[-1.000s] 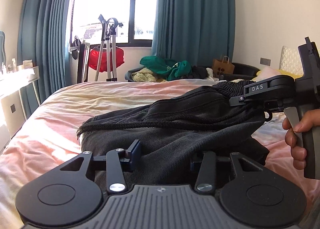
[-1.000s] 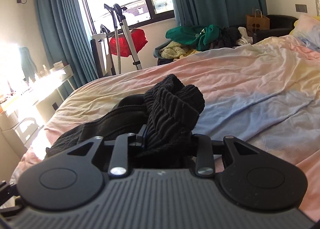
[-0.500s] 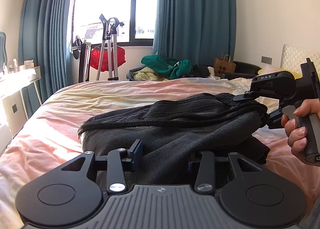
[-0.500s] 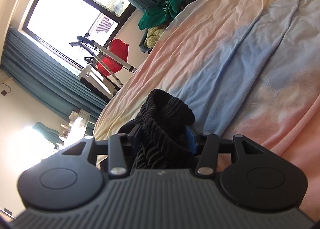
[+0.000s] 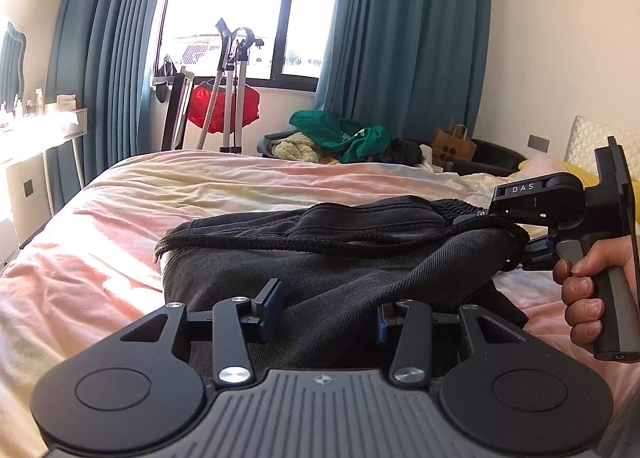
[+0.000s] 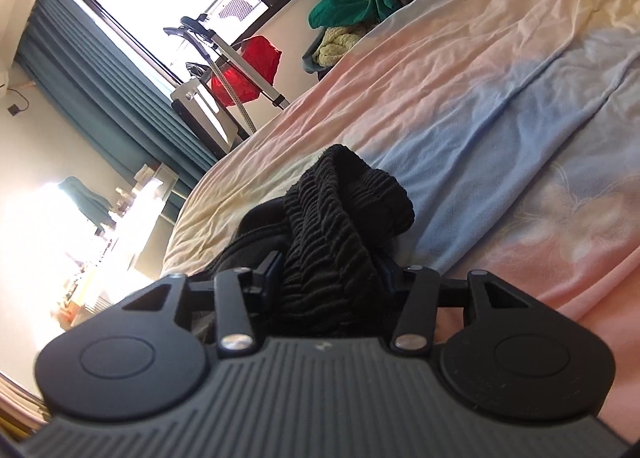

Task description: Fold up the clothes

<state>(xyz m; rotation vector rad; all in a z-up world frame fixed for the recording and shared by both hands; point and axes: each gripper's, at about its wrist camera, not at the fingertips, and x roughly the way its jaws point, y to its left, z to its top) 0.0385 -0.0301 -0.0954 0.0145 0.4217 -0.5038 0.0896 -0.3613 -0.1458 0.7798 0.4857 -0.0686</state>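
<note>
Between the right gripper's (image 6: pixel 330 272) pads sits the ribbed black waistband (image 6: pixel 340 217) of the dark trousers (image 5: pixel 320 258), and the jaws are closing on it after a brief slackening, the view now tipped over where a second ago it was level. So the wrist has rolled while the hand carried that end lower toward the sheet. At the left gripper (image 5: pixel 326 314), the fingers have not moved: they stand part-spread with a thick fold of the trousers bunched between them, though whether the pads truly bite I cannot tell. Seen from there, the right gripper sits at three o'clock with a hand (image 5: pixel 588 298) on its handle, lower than before. The trousers lie across the middle of the bed (image 5: pixel 120 242), their drawcord (image 5: pixel 280 244) trailing to nine o'clock. My reading: the waistband end is being turned over and laid down, so the fold is mid-way.
</note>
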